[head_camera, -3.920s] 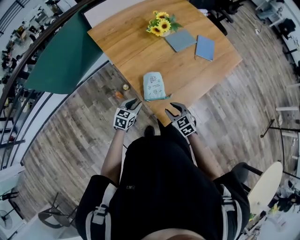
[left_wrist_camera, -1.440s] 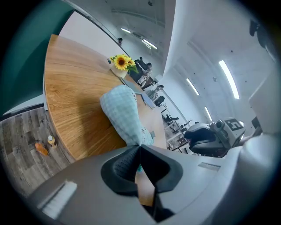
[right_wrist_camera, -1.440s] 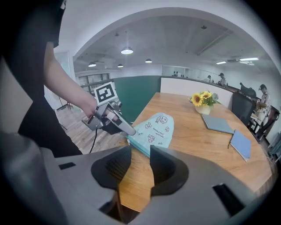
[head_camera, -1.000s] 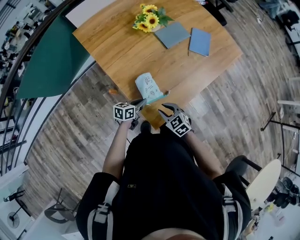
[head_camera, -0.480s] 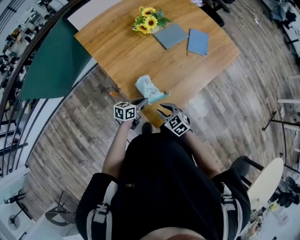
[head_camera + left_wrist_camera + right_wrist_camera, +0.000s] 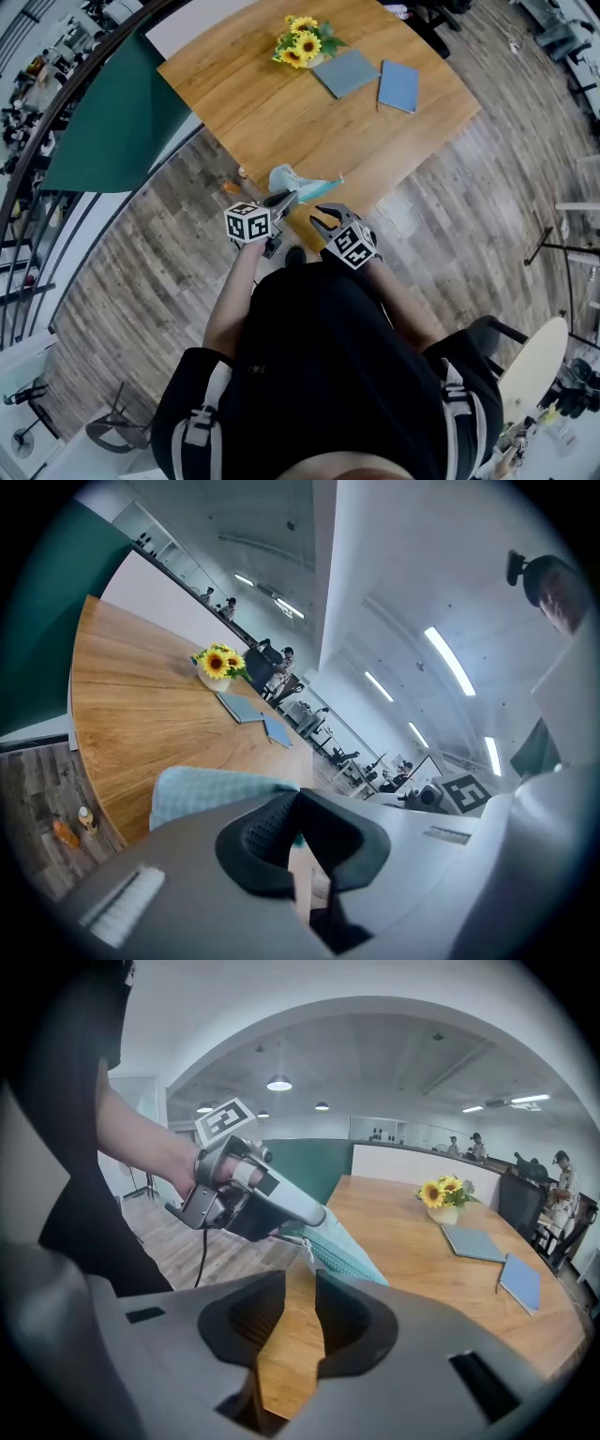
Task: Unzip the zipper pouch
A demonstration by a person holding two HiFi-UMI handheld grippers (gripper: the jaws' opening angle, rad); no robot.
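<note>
**Head view.** The left claw [image 6: 281, 200] is clamped on the near corner of the zipper pouch [image 6: 300, 185]. The teal pouch sits at the 6 o'clock edge of the wooden bench [image 6: 272, 103], and its long side runs off toward 3 o'clock. The right claw [image 6: 323, 223] hovers just beside it at 5 o'clock, not touching. At the far end of the bench, toward 12 o'clock, is a bunch of sunflowers [image 6: 302, 44]. A grey notebook [image 6: 346, 72] lies at their 4 o'clock, and a blue notebook [image 6: 399, 86] lies further toward 3 o'clock.

**Left gripper view.** The left claw [image 6: 296, 803] has its pads pressed together on the zipper pouch [image 6: 206, 789], whose teal cloth bulges out toward 9 o'clock of the pads. Beyond it the bench [image 6: 141, 705] runs away toward the sunflowers [image 6: 217, 662] at 11 o'clock.

**Right gripper view.** The right claw [image 6: 300, 1312] stands at a narrow-to-middling gap, and its jaws have just been closing. Only bare bench [image 6: 403, 1232] shows between them; they hold nothing. At 12 o'clock the person's hand [image 6: 169, 1162] carries the left claw [image 6: 309, 1215], which pinches the upper end of the zipper pouch [image 6: 342, 1255]. The pouch slopes down toward 4 o'clock, and its zip pull [image 6: 307, 1241] hangs just under the pinch.
</note>
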